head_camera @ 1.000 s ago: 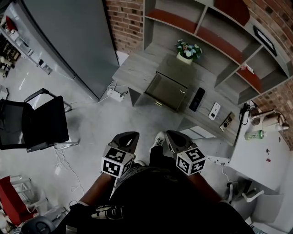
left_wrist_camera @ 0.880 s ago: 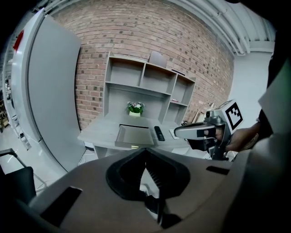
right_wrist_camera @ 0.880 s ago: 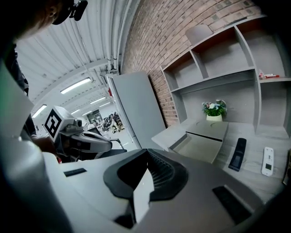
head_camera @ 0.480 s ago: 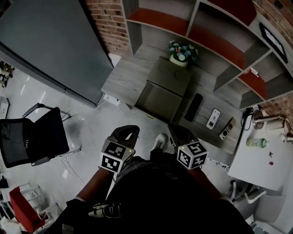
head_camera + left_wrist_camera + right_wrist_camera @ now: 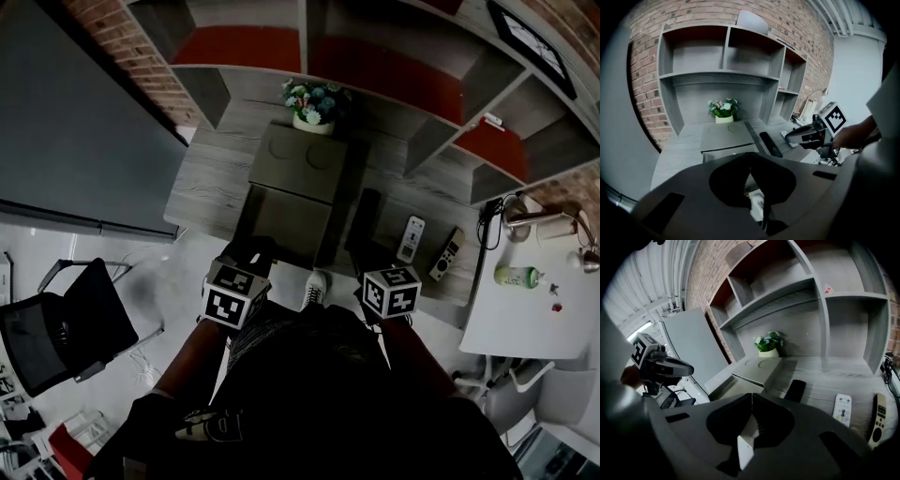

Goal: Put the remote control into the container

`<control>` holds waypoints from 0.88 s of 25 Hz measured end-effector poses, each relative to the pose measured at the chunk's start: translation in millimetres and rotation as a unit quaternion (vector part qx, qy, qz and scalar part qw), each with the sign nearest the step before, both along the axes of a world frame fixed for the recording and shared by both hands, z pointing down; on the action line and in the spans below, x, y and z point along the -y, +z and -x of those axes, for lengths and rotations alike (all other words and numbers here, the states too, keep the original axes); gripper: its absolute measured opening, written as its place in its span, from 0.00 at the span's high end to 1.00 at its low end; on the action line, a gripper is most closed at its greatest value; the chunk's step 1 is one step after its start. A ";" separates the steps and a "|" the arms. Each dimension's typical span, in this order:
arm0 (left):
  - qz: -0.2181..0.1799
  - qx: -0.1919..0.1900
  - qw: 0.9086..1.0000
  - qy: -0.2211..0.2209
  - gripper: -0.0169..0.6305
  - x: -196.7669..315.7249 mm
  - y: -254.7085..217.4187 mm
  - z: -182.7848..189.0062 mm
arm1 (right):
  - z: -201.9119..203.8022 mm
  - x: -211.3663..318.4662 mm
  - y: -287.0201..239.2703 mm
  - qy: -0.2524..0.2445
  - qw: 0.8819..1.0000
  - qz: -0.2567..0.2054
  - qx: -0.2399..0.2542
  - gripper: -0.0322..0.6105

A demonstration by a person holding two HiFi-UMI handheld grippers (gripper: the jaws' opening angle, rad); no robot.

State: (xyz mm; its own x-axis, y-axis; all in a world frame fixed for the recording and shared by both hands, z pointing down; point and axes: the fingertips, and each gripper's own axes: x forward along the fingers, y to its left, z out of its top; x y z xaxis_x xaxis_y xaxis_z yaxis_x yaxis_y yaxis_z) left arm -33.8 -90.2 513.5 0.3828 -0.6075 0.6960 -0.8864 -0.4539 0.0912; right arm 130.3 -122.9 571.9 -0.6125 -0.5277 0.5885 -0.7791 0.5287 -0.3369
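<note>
- The potted flower plant (image 5: pixel 312 101) stands just behind the grey box-shaped container (image 5: pixel 298 161).
- The long black remote control (image 5: pixel 366 220) lies just right of the container.
- The white remote (image 5: pixel 411 238) and the slim grey remote (image 5: pixel 446 253) lie farther right of it.

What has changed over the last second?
The person has stepped toward the desk, bringing the left hand-held gripper and the right hand-held gripper forward, about to its front edge. Nothing was grasped: both stay shut and empty. The container, black remote, white remote and tan remote lie where they were.
</note>
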 end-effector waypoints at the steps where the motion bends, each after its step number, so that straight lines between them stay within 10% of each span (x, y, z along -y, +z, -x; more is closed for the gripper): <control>1: 0.013 0.008 1.000 0.009 0.96 3.6 6.1 -2.7 | -4.3 6.6 6.9 0.009 1.000 0.005 -0.001 0.94; 7: 0.043 0.033 0.998 0.040 0.96 21.6 21.5 -13.0 | -37.9 44.8 51.9 0.089 0.995 0.027 -0.046 0.92; 13: 0.055 0.025 0.997 0.049 0.96 32.3 26.9 -6.3 | -42.0 70.8 91.6 0.143 0.983 0.066 -0.093 0.61; 22: 0.073 0.008 0.993 0.094 0.96 52.7 32.5 19.1 | -41.4 79.4 129.1 0.209 0.959 0.109 -0.156 0.57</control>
State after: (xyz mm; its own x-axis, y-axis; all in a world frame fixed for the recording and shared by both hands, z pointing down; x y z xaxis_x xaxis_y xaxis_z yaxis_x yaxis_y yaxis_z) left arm -52.9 -142.9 546.0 0.4686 -0.4191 0.7777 -0.7889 -0.5947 0.1549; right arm 171.7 -202.3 701.0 -0.1508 -0.5331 0.8325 -0.9885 0.0922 -0.1201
